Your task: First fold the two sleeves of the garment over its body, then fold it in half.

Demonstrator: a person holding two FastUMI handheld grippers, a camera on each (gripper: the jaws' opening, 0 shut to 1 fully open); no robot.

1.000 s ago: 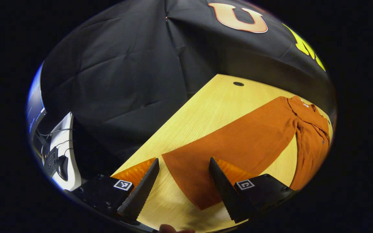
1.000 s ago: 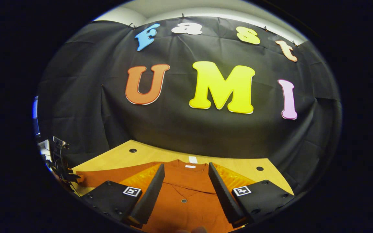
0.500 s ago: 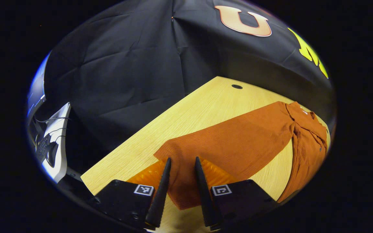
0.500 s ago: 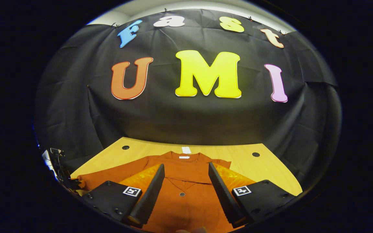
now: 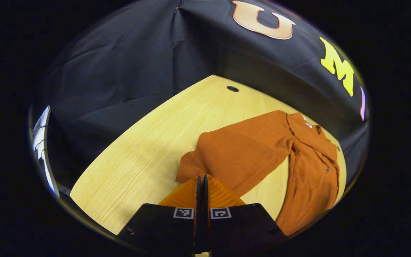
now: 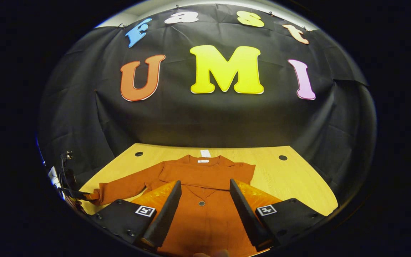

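Observation:
An orange button-front garment (image 6: 205, 217) lies flat on the wooden table (image 6: 298, 185), collar toward the wall. One sleeve (image 6: 209, 176) lies folded across its chest. The other sleeve (image 5: 241, 153) stretches out sideways from the body (image 5: 312, 178). My left gripper (image 5: 202, 180) is shut on this sleeve's cuff (image 5: 187, 169), which is bunched and slightly raised off the table. In the right gripper view, my right gripper (image 6: 204, 182) stands open just above the garment's front, its fingers either side of a button (image 6: 201, 203), holding nothing.
The table has round cable holes at its far corners (image 6: 283, 157) (image 6: 138, 154) (image 5: 232, 88). The black cloth wall stands close behind the table. A white stand with cables (image 5: 43, 150) is off the table's left edge. Bare wood (image 5: 148, 150) lies beside the outstretched sleeve.
My left gripper's fingers closed from wide open onto the sleeve's cuff, and the sleeve has drawn in and bunched. The right gripper pulled back a little and stayed open.

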